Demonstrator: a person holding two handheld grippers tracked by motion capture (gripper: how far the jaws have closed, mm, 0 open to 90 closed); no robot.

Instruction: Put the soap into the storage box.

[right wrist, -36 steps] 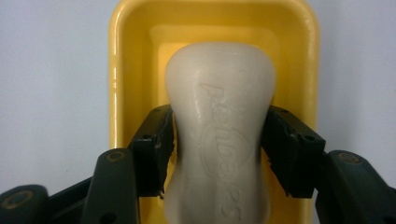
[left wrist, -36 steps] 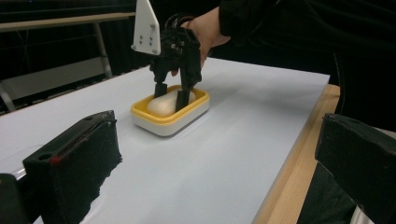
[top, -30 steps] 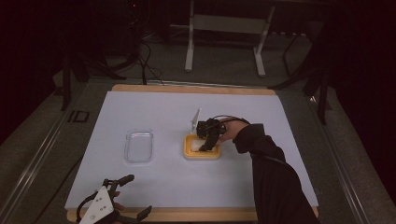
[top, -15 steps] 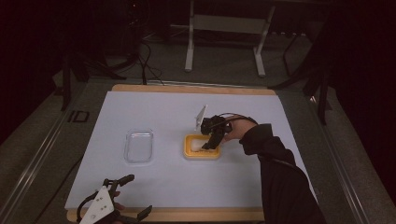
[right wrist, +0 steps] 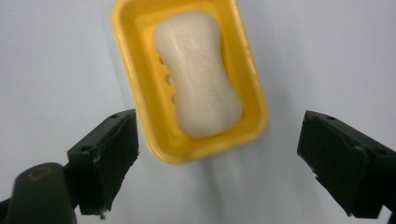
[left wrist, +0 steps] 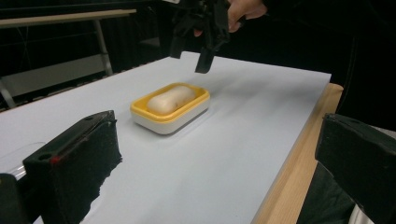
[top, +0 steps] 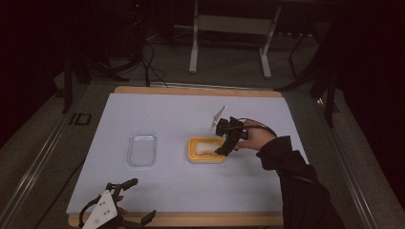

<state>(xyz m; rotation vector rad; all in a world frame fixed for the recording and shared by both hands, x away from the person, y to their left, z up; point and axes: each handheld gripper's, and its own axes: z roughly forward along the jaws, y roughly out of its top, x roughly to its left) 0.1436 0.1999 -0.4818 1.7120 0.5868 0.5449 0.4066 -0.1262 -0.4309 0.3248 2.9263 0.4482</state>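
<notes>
High view: the right gripper point(top: 223, 149) hangs over the near-right corner of the yellow soap dish point(top: 206, 150), tilted down. Its jaws have just been opening and stand wide apart with nothing between them. The soap bar point(top: 205, 148) lies in the dish, just left of the fingertips and clear of them. The left gripper point(top: 136, 200) rests at the near table edge, jaws spread and empty, well apart from the dish. A clear container point(top: 142, 149) sits left of the dish on the white table point(top: 167, 114).

Left gripper view: the bar point(left wrist: 171, 98) sits low in the dish point(left wrist: 170, 110), its rounded top proud of the rim. The right gripper point(left wrist: 205, 42) hangs above and beyond it, not touching.

Right gripper view: the bar point(right wrist: 197, 72) lies ahead of and between the spread fingers point(right wrist: 103, 156), nearer the left one. Its long axis follows the dish's point(right wrist: 140, 88) long axis, running away from the fingers and leaning slightly left at the far end. The waist is pinched and the embossed face is up.

Assessment: the bar looks light, rigid and smooth, so likely slippery and prone to marking under hard pressure. The best hold is judged to be across the narrow waist, on the long sides.
</notes>
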